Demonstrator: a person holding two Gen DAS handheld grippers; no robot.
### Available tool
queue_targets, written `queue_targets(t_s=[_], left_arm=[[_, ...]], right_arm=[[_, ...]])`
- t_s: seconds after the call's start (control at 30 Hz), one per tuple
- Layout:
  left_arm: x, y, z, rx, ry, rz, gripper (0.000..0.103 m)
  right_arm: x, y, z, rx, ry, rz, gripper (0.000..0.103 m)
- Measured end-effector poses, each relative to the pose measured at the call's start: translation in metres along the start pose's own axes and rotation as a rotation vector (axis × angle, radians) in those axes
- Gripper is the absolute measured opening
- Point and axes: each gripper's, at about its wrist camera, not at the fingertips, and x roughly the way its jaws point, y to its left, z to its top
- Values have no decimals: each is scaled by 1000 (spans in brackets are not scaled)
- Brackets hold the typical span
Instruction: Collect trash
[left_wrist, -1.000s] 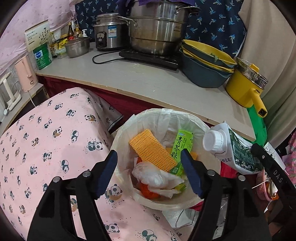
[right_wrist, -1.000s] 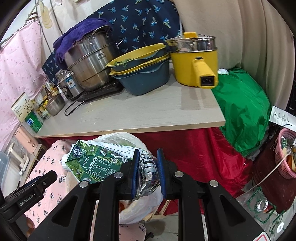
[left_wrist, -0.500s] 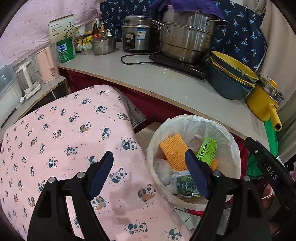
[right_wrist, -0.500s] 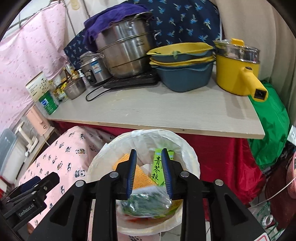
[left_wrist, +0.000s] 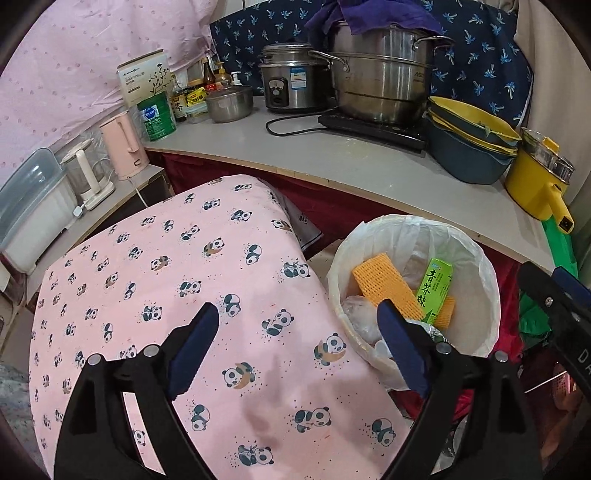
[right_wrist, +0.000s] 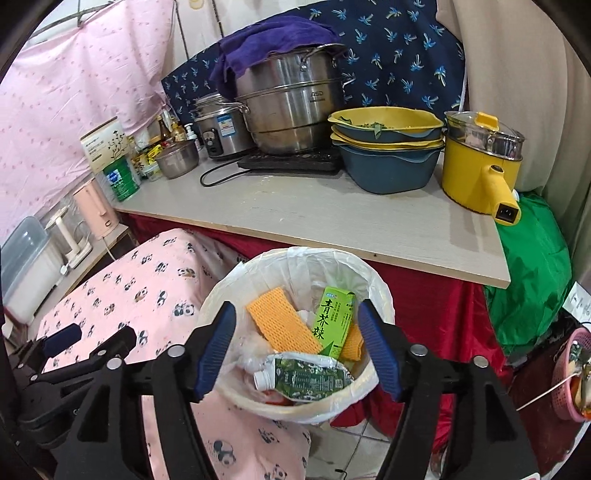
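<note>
A: Where is the carton?
B: On its side in the lined bin, atop a green box and orange wafers.
A: The grippers?
B: Right gripper, jaws just opened wide, empty above the bin. Left gripper, also just widening, empty over the panda cloth.

Right gripper, angled downward, has just been opening; its blue-padded jaws now stand wide apart with nothing between them. Left gripper, also tilted down, has just been opening too, its jaws spread wide and empty. In the right wrist view, the left gripper shows at 8 o'clock; in the left wrist view, the right at 4 o'clock.
</note>
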Motion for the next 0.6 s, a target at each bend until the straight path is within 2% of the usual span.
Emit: queue_targets(t_s=[0.13,0.27,0.37,0.6], left_arm=[[-13,5,-10,3,-9,29,89],[-23,11,-20,2,-9,45,89],[-30,15,-28,-2,-12,57,89],[-38,24,-47,-15,5,60,90]], right_arm=[[-15,0,-8,2,14,6,84],[-22,3,-19,-32,58,25,85],[-26,8,-29,-67,83,28,96],[-39,17,-50,-114,85,11,97]])
